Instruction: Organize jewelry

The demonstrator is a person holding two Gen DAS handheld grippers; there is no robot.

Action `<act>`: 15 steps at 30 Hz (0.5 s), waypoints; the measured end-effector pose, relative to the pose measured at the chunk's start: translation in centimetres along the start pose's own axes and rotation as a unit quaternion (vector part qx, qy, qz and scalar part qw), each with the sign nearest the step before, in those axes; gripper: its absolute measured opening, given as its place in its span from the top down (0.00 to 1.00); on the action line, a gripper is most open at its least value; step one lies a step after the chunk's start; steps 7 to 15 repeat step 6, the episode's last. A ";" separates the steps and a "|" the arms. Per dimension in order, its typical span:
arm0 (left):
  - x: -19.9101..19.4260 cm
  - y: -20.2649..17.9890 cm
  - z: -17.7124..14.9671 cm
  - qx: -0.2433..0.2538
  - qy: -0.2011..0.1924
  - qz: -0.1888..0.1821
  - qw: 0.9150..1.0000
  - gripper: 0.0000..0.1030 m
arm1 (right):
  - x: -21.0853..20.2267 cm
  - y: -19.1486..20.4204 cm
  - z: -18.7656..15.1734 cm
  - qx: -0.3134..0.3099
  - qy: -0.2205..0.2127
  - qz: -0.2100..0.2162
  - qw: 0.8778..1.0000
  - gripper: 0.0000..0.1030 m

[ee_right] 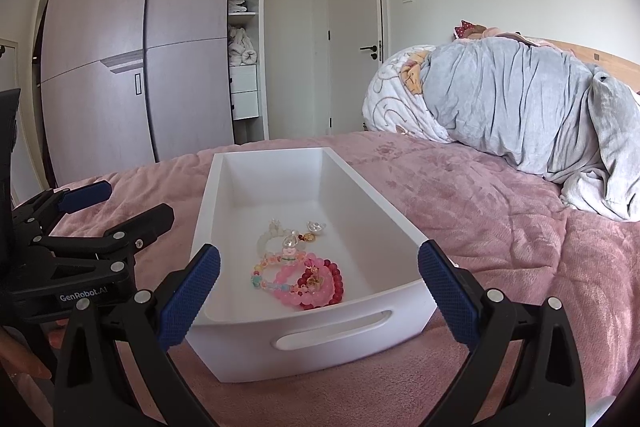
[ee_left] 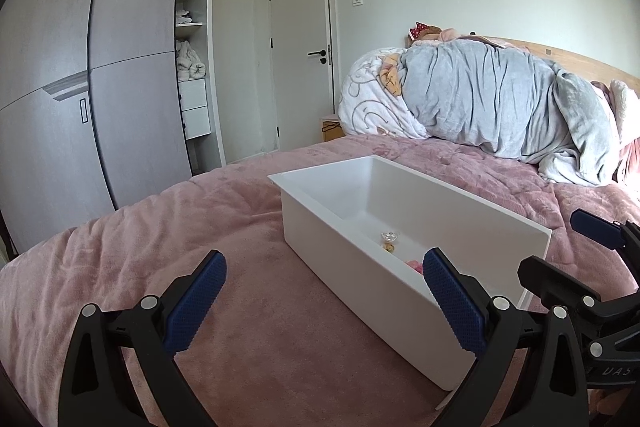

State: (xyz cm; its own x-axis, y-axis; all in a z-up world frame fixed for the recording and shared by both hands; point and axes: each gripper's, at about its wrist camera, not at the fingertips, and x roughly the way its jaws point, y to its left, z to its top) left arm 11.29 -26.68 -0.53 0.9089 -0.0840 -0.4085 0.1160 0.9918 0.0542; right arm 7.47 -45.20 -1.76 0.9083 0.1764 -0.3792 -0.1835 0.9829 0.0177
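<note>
A white rectangular box (ee_right: 360,211) stands on the pink bedspread (ee_right: 500,227). Inside it lie several bead bracelets: pink and red ones (ee_right: 316,285), a multicoloured one (ee_right: 268,273), a pale one (ee_right: 269,233) and a small clear and gold charm (ee_right: 314,230). My right gripper (ee_right: 319,271) is open and empty, its fingers on either side of the box's near end. My left gripper (ee_left: 325,277) is open and empty, just left of the box (ee_left: 328,243); it also shows in the right wrist view (ee_right: 132,203). Only a few pieces (ee_left: 390,241) show in the left wrist view.
A heap of grey and white bedding (ee_right: 520,107) lies at the head of the bed. A wardrobe (ee_right: 140,67) with open shelves and a white door (ee_right: 356,47) stand beyond the bed's far edge. The bedspread (ee_left: 200,219) surrounds the box.
</note>
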 end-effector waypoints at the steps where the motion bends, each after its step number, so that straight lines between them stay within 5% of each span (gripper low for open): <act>1: 0.0 0.0 0.0 0.001 0.000 -0.003 1.000 0.03 | 0.0 0.0 0.0 0.000 -0.001 0.000 1.000 0.05; 15: -0.2 -0.4 -0.2 0.012 -0.008 0.002 1.000 0.03 | -0.1 -0.1 0.0 0.001 -0.002 -0.001 1.000 0.05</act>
